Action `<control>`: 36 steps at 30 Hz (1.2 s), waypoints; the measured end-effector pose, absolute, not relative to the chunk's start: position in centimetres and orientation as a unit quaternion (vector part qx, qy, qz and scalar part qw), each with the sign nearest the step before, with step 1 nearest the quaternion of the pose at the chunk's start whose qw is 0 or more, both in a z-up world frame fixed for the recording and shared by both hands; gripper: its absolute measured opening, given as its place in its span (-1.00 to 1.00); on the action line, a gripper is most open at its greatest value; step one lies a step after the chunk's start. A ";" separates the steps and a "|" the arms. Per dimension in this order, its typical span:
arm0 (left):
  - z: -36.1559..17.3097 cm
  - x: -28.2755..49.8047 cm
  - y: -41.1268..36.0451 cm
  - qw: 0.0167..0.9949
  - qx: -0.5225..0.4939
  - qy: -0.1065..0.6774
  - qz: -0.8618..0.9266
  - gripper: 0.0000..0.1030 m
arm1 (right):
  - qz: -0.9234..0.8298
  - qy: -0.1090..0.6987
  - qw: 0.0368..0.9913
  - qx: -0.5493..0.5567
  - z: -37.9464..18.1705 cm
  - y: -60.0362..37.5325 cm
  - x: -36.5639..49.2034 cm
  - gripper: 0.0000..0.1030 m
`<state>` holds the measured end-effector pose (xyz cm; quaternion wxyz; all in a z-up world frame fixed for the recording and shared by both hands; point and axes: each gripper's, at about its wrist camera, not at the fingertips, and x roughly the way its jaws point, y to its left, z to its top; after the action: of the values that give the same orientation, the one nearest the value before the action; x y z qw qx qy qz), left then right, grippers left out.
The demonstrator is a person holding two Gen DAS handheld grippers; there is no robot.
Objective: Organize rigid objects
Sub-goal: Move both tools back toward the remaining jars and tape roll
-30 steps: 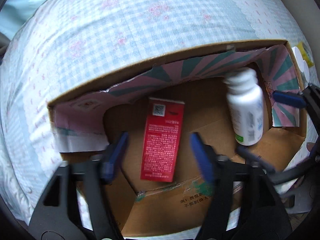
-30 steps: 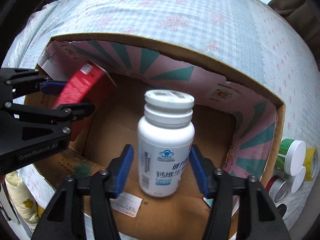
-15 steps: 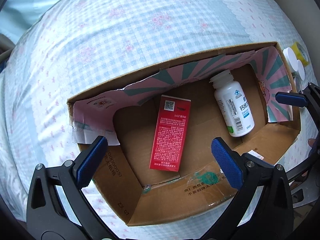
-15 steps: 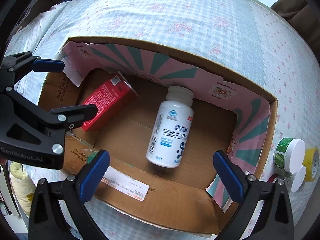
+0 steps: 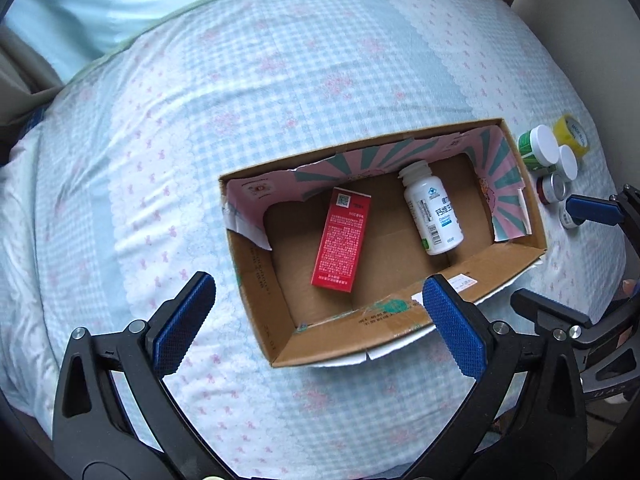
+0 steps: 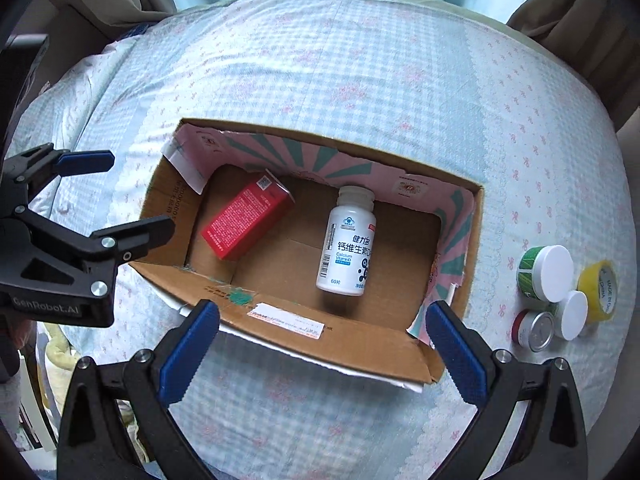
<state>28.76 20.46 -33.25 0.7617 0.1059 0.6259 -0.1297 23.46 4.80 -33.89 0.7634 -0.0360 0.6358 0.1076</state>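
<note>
An open cardboard box (image 5: 256, 264) (image 6: 472, 248) lies on the checked bedspread. Inside it a red carton (image 5: 342, 240) (image 6: 248, 222) rests flat at the left and a white pill bottle (image 5: 432, 208) (image 6: 350, 246) lies on its side at the right. My left gripper (image 5: 316, 320) hangs open above the box's near left side, holding nothing. My right gripper (image 6: 320, 344) is open too, above the box's near wall, empty. Each gripper shows at the edge of the other's view.
Right of the box stands a cluster of small containers: a green-labelled jar with white lid (image 6: 546, 268) (image 5: 538, 148), a small white-capped jar (image 6: 572, 314), a red tin (image 6: 534, 330) and a yellow tape roll (image 6: 598, 292) (image 5: 572, 134). Bedspread (image 5: 200, 120) surrounds the box; a person's light top is at the far edge.
Both grippers let go, opened wide and drew back and up out of the box. The red carton and the white bottle stay lying inside it.
</note>
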 end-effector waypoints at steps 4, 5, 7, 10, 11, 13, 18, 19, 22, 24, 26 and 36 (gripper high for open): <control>-29.4 26.7 21.1 0.783 0.093 0.603 -0.120 1.00 | 0.082 0.614 0.785 -0.006 -29.8 3.8 21.2 1.00; -28.4 26.1 21.3 0.790 0.089 0.595 -0.115 1.00 | 0.074 0.609 0.790 0.002 -28.8 3.3 20.7 1.00; -26.6 25.0 21.3 0.802 0.080 0.582 -0.109 1.00 | 0.054 0.596 0.801 0.017 -26.8 2.4 19.7 1.00; -24.1 23.2 20.8 0.817 0.058 0.564 -0.105 1.00 | 0.021 0.581 0.813 0.042 -24.4 0.2 17.7 1.00; -23.4 22.5 20.3 0.820 0.048 0.560 -0.109 1.00 | 0.006 0.576 0.816 0.048 -23.6 -0.7 17.0 1.00; -22.4 21.4 19.5 0.822 0.032 0.556 -0.115 1.00 | -0.021 0.568 0.821 0.063 -22.5 -2.6 15.7 1.00; -21.2 19.0 15.8 0.824 0.023 0.551 -0.129 1.00 | -0.068 0.553 0.828 0.060 -20.6 -7.3 12.8 1.00; -21.0 18.6 14.9 0.825 0.025 0.550 -0.130 1.00 | -0.076 0.551 0.829 0.055 -20.4 -8.3 12.4 1.00; -20.7 17.5 12.0 0.826 0.023 0.547 -0.132 1.00 | -0.082 0.541 0.835 0.059 -19.9 -11.6 11.4 1.00; -20.7 17.2 9.8 0.826 0.018 0.548 -0.130 1.00 | -0.083 0.535 0.838 0.062 -19.7 -14.0 10.9 1.00; -21.0 17.1 7.5 0.825 0.014 0.550 -0.129 1.00 | -0.080 0.530 0.842 0.061 -19.7 -16.4 10.6 1.00; -26.0 19.4 -5.6 0.797 0.014 0.590 -0.127 1.00 | -0.061 0.539 0.838 0.048 -23.8 -27.6 12.1 1.00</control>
<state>19.37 -5.57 -26.00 0.7970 0.0137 0.5903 -0.1273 12.07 -27.58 -23.85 0.8384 0.0484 0.5395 -0.0610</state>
